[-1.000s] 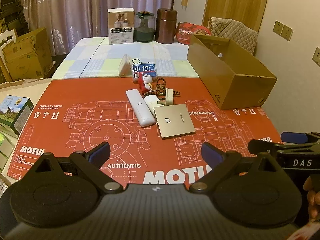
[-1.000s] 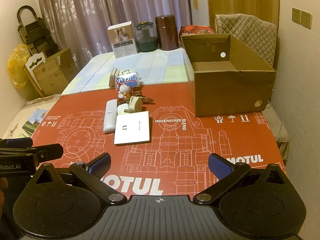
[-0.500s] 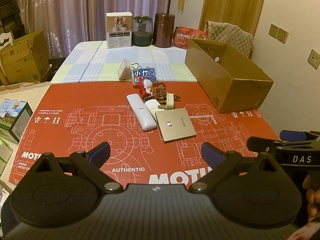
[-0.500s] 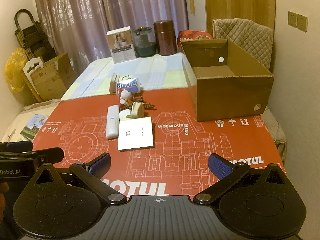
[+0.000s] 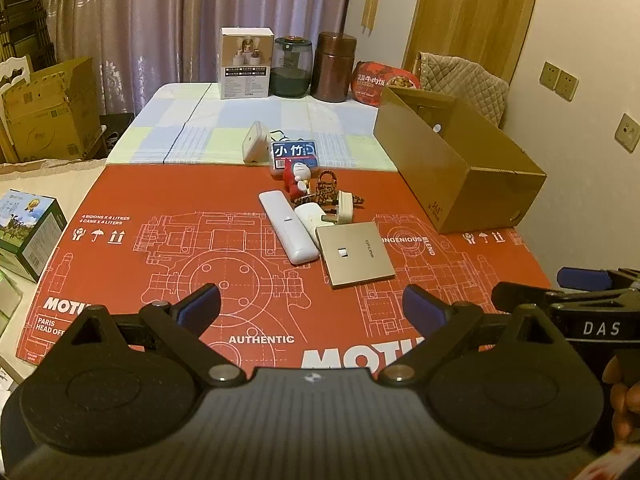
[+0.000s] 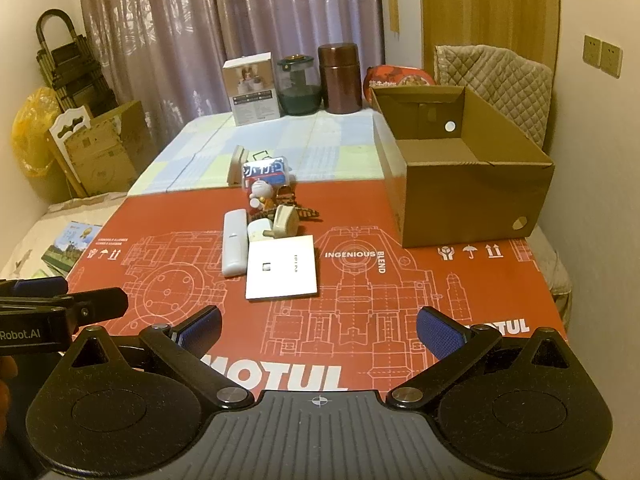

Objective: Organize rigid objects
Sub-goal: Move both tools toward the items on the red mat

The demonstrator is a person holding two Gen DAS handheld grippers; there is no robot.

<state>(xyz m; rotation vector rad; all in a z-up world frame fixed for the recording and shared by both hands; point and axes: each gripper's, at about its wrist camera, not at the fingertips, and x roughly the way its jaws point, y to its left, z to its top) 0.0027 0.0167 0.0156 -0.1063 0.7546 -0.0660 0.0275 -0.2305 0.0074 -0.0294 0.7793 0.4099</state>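
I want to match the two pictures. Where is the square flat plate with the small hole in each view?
Left wrist: square plate, right of centre, beside the white remote.
Right wrist: square plate, left of centre, nearest item of the pile.
Shared landmark: the open cardboard box, to its right in both.

Both your wrist cameras look forward and down from the near edge of the red printed mat (image 5: 168, 240), sharing the central clutter and open brown cardboard box (image 6: 472, 208); the left view sits further left.

"MOTUL" on red mat (image 6: 400, 300)
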